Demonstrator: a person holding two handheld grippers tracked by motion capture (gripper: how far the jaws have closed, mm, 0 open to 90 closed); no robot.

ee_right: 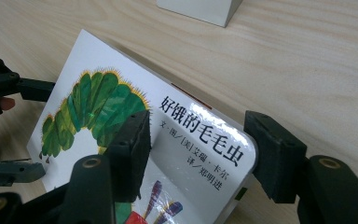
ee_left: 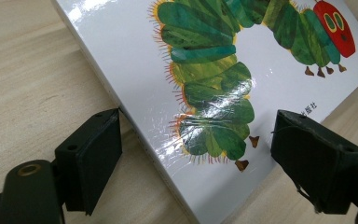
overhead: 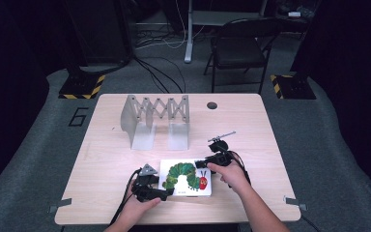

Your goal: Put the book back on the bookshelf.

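Getting a two-handed hold on the picture book (overhead: 186, 177) looks like the step in hand: it lies flat on the bench (overhead: 106, 145), cover up, caterpillar showing, at the near edge between both grippers.

Starting at the left, the left gripper (overhead: 149, 189) is set at the book's near left corner. In the left gripper view its fingers (ee_left: 93, 154) stand wide apart, one just off the book's side edge over bare bench, the other beyond the near edge; the corner sits in the gap and neither pad presses on it. So that side is open and holds nothing.

Moving right, the right gripper (overhead: 212, 162) sits at the book's far right corner. In the right gripper view its fingers (ee_right: 133, 149) bracket that corner, one over the cover beside the printed title, the other at the rounded corner's outer edge. The gap is narrower here, yet I cannot see either pad clearly squeezing, so I take it as open around the corner and not yet gripping.

Next, I judge, each side must close firmly on its corner before any lift; a glossy cover could slip from a shallow bite. Beyond the fingers, farther up the bench, stands a grey expanding rack (overhead: 155, 121), a likely place for the book.
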